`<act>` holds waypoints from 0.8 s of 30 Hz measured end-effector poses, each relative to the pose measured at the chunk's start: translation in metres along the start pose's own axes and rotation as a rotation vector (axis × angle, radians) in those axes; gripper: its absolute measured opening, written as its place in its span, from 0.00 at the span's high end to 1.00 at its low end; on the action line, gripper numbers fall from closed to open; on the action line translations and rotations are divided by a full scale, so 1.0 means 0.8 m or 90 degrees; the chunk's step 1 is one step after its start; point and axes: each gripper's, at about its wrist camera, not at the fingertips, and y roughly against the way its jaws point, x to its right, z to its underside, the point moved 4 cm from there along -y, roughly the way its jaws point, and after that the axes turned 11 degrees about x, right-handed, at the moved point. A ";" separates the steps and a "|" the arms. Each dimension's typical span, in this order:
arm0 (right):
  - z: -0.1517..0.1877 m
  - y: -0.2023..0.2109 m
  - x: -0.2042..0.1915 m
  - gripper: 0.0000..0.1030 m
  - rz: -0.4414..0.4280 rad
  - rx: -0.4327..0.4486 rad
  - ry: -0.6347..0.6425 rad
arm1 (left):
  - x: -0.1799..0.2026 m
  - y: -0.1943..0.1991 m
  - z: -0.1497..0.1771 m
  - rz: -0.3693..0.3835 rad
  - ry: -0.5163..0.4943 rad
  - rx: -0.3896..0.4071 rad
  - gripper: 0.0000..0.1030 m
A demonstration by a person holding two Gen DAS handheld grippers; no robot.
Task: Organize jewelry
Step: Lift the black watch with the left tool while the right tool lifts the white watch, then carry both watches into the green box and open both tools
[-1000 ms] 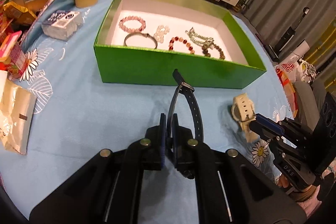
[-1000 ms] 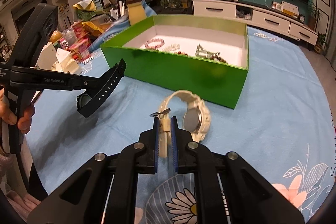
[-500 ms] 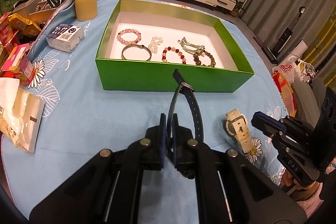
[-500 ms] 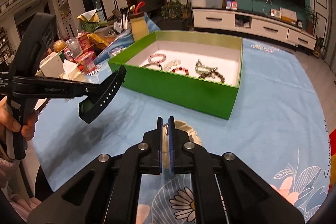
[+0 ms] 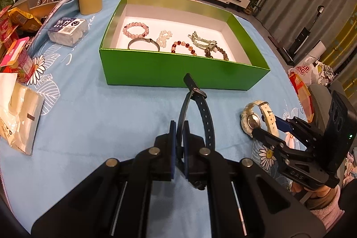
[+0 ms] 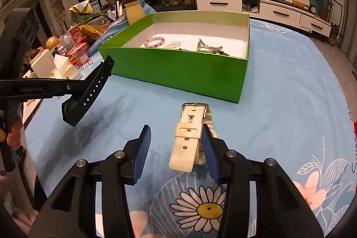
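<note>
Near the green box (image 5: 183, 73): we worked in front of its near wall.
Left hand-held gripper (image 5: 179, 144): we had it clamped on the dark watch (image 5: 202, 113), held above the surface (image 5: 100, 117).
Right hand-held gripper (image 6: 176, 148): we had it spread around the white watch (image 6: 189, 137), which lay on the surface before the box's right corner.
Advice: we judged it best to centre the strap, then close.

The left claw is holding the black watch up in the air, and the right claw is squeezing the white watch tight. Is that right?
Not quite. The right gripper is open, as the right wrist view shows: the white watch lies on the blue tablecloth between its spread fingers, not squeezed. The left gripper does hold the black watch up.
</note>
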 end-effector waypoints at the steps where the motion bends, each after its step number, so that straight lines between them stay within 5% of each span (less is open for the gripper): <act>1: 0.001 -0.004 -0.001 0.77 0.008 -0.003 0.011 | 0.001 0.000 0.000 0.001 0.000 0.000 0.95; 8: -0.009 -0.001 -0.005 0.80 0.003 0.019 0.013 | 0.007 0.003 -0.007 0.004 -0.011 0.011 0.95; 24: -0.112 0.043 -0.012 0.80 0.007 0.146 0.071 | 0.038 0.015 -0.082 0.021 -0.058 0.074 0.95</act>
